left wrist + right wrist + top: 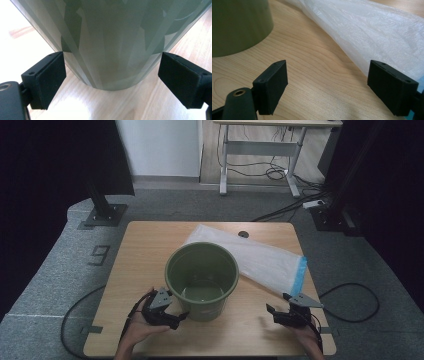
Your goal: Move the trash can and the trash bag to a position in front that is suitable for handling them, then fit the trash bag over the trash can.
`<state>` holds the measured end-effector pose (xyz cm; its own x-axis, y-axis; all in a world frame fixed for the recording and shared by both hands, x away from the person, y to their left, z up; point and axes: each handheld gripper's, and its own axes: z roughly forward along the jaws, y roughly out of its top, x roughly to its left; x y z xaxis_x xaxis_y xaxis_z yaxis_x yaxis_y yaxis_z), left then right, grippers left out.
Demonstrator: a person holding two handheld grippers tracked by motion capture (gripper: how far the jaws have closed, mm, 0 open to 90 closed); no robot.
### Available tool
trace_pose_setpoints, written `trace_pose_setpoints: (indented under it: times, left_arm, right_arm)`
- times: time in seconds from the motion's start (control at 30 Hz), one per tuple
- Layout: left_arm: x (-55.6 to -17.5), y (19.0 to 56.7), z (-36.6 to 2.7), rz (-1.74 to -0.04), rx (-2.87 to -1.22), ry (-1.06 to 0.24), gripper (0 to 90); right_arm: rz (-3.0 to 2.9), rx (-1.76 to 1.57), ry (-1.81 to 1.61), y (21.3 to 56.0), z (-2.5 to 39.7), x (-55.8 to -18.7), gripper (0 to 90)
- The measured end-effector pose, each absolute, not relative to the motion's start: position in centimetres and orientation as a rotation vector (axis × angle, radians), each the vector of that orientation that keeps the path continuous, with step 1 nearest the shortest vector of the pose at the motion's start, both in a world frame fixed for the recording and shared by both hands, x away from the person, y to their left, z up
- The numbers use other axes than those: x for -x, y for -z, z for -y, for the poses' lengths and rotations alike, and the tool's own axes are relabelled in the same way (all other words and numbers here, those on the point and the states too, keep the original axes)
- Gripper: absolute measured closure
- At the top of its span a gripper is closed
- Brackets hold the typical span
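Two tongs in my hands, both low over the tabletop (145,265); notes run left to right. Left tongs (181,316) sit at the near-left foot of the green bucket (202,280); in the left gripper view the jaws stand spread wide, one on each side of the bucket's lower wall (110,50); the left pad looks to touch or nearly touch the wall, the right pad sits just beside it; I cannot tell whether either presses; nothing is clamped. Bucket stands upright near the middle of the tabletop, a little toward me, mouth up, inside bare as far as the high view shows. Behind and to the right of it lies a flat white plastic bag (255,260) with a blue edge (299,276), slanting from the far centre toward the near right; the bucket overlaps the bag's near-left edge in the high view. Right tongs (270,312) rest near the right front corner, well apart from the bucket; jaws open wide, holding nothing; in the right gripper view bare wood (317,75) lies between them, the bag (372,32) just beyond the right jaw, the bucket's base (239,27) off to the upper left.
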<state>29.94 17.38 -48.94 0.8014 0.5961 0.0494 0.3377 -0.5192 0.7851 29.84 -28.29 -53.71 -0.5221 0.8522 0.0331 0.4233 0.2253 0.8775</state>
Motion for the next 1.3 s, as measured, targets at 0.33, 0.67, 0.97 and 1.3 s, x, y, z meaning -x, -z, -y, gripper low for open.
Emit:
trace_pose_setpoints:
  times: [0.33, 0.67, 0.97, 1.3]
  left_arm:
    - [-32.1, 48.9, -15.4, -0.709, -2.151, -0.405, 7.9]
    - [-31.5, 49.3, -15.8, -0.831, -2.166, -0.526, 13.3]
    - [-29.7, 48.9, -18.3, -0.867, -2.155, -0.564, 12.1]
    - [-29.2, 50.1, -21.0, -0.94, -2.155, -0.539, 12.2]
  right_arm:
    - [-2.07, -1.156, -1.23, 53.9, 27.8, -29.8, 15.9]
    - [-2.096, -1.091, -1.263, 53.8, 27.5, -29.7, 15.9]
    - [-2.08, -1.107, -1.226, 53.6, 27.1, -30.6, 13.0]
    - [-2.089, -1.114, -1.16, 51.7, 25.0, -36.3, 13.2]
